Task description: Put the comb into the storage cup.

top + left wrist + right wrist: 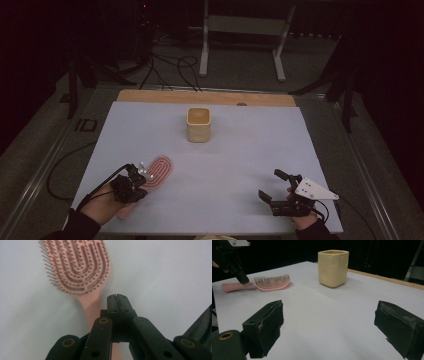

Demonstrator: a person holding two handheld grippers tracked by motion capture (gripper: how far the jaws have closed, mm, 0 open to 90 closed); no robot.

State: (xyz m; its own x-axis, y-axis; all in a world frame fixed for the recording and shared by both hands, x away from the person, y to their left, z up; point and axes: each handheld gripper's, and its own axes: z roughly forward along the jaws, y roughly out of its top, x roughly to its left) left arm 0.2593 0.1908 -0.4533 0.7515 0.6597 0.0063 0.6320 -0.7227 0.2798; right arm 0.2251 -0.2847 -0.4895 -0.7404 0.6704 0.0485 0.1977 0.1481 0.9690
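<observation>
Your left gripper [134, 181] has its jaws pressed together with nothing between them; in the left gripper view the two tips [117, 302] meet edge to edge just above the table and beside the handle of the pink hairbrush [80, 270]. From the right gripper view that gripper [242, 278] points down at the spot where the brush's handle joins its head, though whether it touches the brush cannot be told. The brush [152, 177] lies flat, bristles up, near the front left of the white table cover [240, 150]. Its long axis runs on a diagonal: the oval head [159, 171] points away from you and toward the middle of the table, while the handle runs back toward your left hand [102, 205] and passes under the gripper. Your left forearm comes in from the bottom left corner, angled up and inward along the same line as the brush.

Your right gripper [278, 192] hovers low at the front right with its jaws spread wide and empty; the two black pads [265, 326] stand well apart in its own view. It points leftward and slightly away from you. Your right hand [302, 220] holds it from behind, the sleeve entering from the bottom edge.

Farther out, a cream square-sided cup [198, 125] stands upright toward the back centre of the cover, well apart from both grippers and the brush.
</observation>
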